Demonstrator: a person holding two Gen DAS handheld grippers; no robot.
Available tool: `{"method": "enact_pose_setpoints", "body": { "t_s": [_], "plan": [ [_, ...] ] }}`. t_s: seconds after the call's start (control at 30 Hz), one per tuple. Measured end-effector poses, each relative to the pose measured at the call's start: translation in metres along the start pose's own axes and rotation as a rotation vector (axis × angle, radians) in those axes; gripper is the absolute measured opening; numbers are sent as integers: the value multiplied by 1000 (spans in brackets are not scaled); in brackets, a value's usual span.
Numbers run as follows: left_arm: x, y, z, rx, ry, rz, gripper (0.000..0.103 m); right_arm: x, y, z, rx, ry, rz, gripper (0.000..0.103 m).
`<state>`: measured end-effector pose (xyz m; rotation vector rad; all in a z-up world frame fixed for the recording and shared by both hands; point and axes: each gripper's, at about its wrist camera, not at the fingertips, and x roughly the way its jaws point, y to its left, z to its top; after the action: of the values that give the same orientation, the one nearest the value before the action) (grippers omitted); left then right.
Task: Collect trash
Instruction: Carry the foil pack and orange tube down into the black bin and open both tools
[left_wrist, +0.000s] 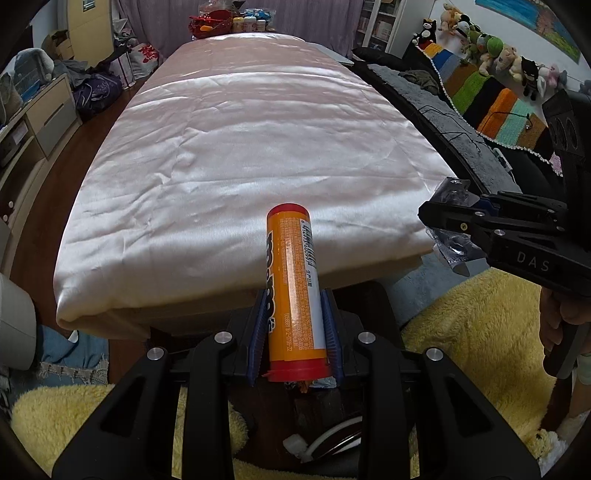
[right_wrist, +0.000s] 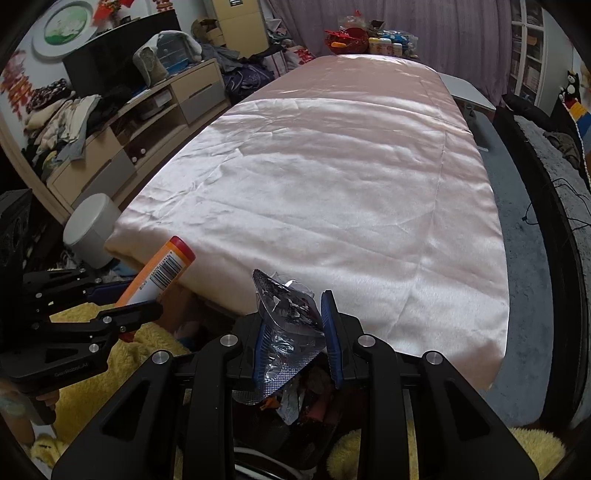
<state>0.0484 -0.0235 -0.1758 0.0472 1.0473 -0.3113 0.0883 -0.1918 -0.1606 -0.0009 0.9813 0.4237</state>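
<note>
Ahead, the pink satin-covered tabletop (left_wrist: 240, 155) is lying bare and wide, its near edge sitting just beyond both tools, with a dark sofa (left_wrist: 436, 107) crowding its right side. The left tool (left_wrist: 297, 325) is gripping an orange tube (left_wrist: 293, 288) (red caps at both ends), its long axis pointing forward past the pads, over the tabletop edge. The right tool (right_wrist: 295, 332) is clamping a crumpled foil blister pack (right_wrist: 288, 325). Below it, a dark container of scraps (right_wrist: 303, 406) is showing, mostly hidden by the tool.
</note>
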Motion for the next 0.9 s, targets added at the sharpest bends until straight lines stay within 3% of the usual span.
{"method": "enact_pose_setpoints", "body": {
  "t_s": [0.33,0.9],
  "plan": [
    [18,-11,-38,4,71,-32,27,11,4,-40,31,58,20,28],
    [96,-17,-73,-18,234,-102,27,75,-14,-91,152,213,26,28]
  ]
}}
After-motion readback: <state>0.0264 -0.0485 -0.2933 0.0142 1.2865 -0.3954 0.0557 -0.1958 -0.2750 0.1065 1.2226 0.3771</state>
